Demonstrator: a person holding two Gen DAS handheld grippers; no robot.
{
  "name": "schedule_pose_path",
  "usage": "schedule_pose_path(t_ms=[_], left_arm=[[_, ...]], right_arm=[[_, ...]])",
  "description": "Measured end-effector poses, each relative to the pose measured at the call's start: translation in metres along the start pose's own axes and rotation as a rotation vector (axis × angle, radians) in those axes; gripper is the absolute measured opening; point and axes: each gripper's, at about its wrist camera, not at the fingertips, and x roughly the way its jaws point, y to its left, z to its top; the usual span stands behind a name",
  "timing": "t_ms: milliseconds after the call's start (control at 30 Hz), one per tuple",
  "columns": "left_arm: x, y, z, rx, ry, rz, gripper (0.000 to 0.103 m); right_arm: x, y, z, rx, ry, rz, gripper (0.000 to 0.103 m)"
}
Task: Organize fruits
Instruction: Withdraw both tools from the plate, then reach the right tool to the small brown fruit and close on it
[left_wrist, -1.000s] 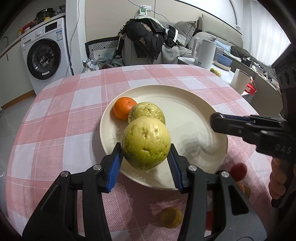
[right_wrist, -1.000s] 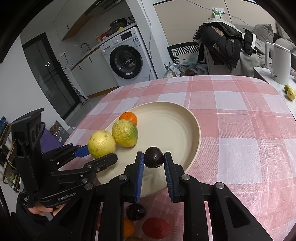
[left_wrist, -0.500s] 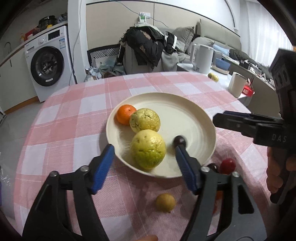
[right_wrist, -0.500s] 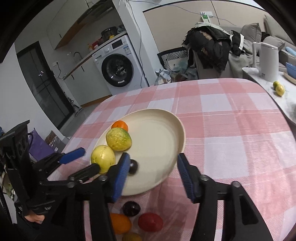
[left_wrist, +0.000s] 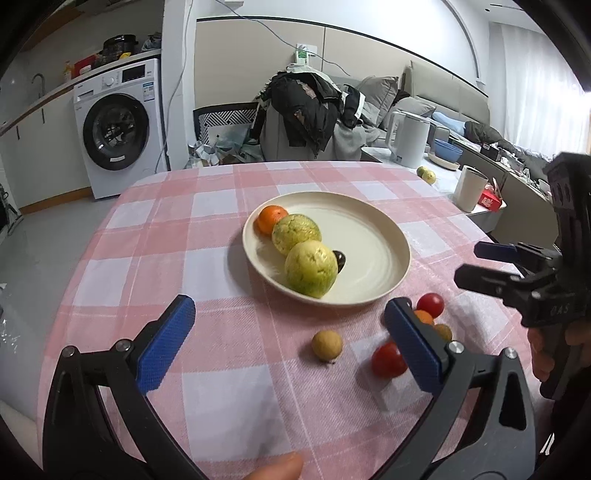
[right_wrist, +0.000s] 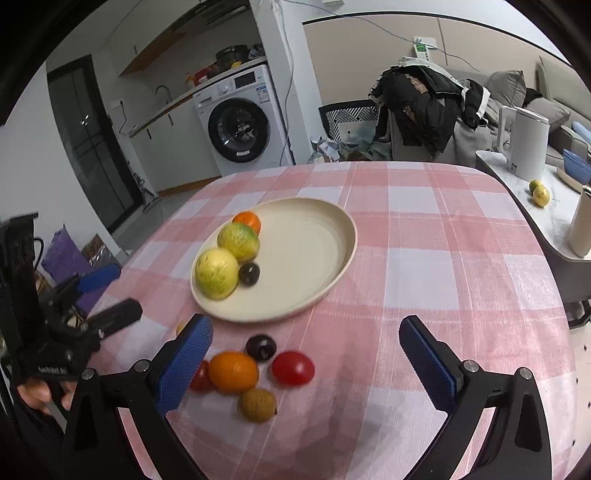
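A pink checked tablecloth (right_wrist: 424, 236) fills mid-frame, the cream plate (right_wrist: 332, 258) at centre holding four fruits. Both the left gripper (left_wrist: 288, 332) and right gripper (right_wrist: 303, 354) gape wide, empty. Lower centre, loose small fruits (right_wrist: 255, 373) cluster (round ones): a careless nudge risks rolling them tableward off the edge.

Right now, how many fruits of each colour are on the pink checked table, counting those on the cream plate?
Orange round fruits: 2
Large yellow-green fruits: 2
Small dark round fruits: 2
Small red tomatoes: 2
Small tan-brown fruits: 2
Total: 10
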Motion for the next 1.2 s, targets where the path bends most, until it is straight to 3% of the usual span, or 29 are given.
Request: schedule_pose_path(t_ms=[367,567,1067,1200], left_arm=[[-0.017,0.000,-0.010,-0.007,0.003,0.006,0.102],[-0.010,-0.005,-0.012,0.000,0.029,-0.012,0.102],[0.008,-0.013,-0.017,0.023,0.078,-0.019,0.102],[0.012,-0.012,-0.018,0.020,0.089,-0.021,0.102]], right_arm=[[0.000,0.011,-0.018,-0.084,0.039,-0.053,0.103],[0.006,0.019,-0.025,-0.141,0.107,-0.062,0.103],[0.020,0.028,-0.039,-0.202,0.204,-0.059,0.103],[0.021,0.030,-0.043,-0.197,0.218,-0.008,0.102]])
